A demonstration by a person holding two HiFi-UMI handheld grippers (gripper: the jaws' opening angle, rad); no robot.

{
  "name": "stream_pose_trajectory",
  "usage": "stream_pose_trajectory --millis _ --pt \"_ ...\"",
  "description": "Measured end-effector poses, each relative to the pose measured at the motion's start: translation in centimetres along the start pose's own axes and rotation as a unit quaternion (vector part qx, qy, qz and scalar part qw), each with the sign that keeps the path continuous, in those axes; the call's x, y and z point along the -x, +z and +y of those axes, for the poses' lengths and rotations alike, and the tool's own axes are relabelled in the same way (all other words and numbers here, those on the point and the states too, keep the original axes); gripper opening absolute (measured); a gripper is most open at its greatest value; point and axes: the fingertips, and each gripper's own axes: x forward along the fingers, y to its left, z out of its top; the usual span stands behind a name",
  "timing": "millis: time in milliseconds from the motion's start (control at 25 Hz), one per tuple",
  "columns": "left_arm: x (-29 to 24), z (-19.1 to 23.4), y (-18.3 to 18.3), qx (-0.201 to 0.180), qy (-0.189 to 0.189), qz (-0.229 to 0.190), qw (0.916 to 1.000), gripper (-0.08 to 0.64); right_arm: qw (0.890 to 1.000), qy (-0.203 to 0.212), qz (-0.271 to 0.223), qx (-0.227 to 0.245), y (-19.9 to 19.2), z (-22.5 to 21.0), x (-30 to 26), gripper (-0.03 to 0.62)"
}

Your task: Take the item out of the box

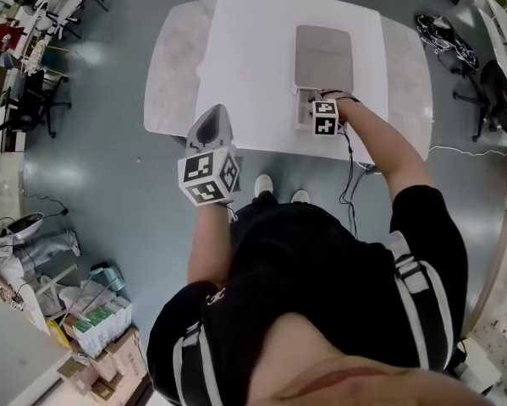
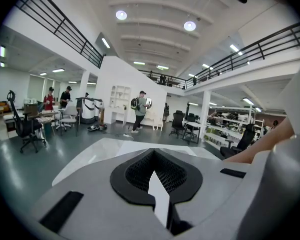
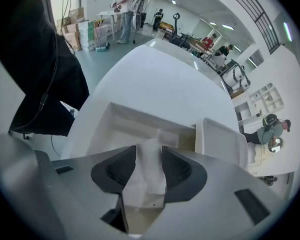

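A white box (image 1: 302, 108) stands open near the front edge of the white table (image 1: 253, 57), its grey lid (image 1: 323, 56) laid back behind it. In the right gripper view the box's rim (image 3: 139, 115) and lid (image 3: 217, 139) lie just beyond the jaws. My right gripper (image 1: 312, 101) reaches into the box, jaws spread wide. A white plastic-wrapped item (image 3: 151, 176) sits between them, filling the gap at the right gripper (image 3: 148, 159); I see no firm pinch. My left gripper (image 1: 212, 118) hovers off the table's front left, jaws together, holding nothing. In its own view the left gripper (image 2: 157, 176) points across the hall.
The table's marbled ends (image 1: 173, 66) flank the white sheet. Office chairs (image 1: 33, 100) and cardboard boxes (image 1: 101, 328) stand on the floor at left, and cables (image 1: 443, 36) lie at the right. People (image 2: 139, 109) stand far off in the hall.
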Motion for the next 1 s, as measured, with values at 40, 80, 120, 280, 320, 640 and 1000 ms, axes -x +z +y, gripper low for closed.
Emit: stream_pose_trajectory --millis 40,80,120,280,320,640,1000 --pt "0.0 0.1 0.0 0.000 0.000 0.001 1.0000 0.012 1.000 -0.002 -0.001 -0.008 0.0 -0.2 -0.2 0.146" --pt "-0.1 0.1 -0.1 0.000 0.000 0.001 1.0000 0.011 1.000 -0.005 -0.001 -0.013 -0.1 -0.4 -0.3 0.146" --pt "-0.1 0.1 -0.1 0.000 -0.001 0.002 1.0000 0.011 1.000 -0.009 -0.001 -0.016 -0.1 -0.7 -0.5 0.146" --pt "0.0 0.4 0.0 0.000 -0.009 0.001 1.0000 0.011 1.000 -0.019 0.003 -0.024 0.1 -0.9 -0.6 0.134" --pt "-0.1 0.5 0.0 0.000 -0.012 -0.001 0.9999 0.012 0.999 -0.018 0.001 -0.028 0.4 -0.8 -0.4 0.132" --pt "-1.8 -2.1 0.5 -0.006 -0.054 -0.007 0.9985 0.012 0.996 -0.033 -0.046 -0.072 1.3 -0.9 3.9 0.129" --pt "-3.0 -5.4 1.9 -0.025 -0.106 -0.022 0.9938 0.011 0.968 -0.092 -0.139 -0.187 2.7 -2.5 11.0 0.127"
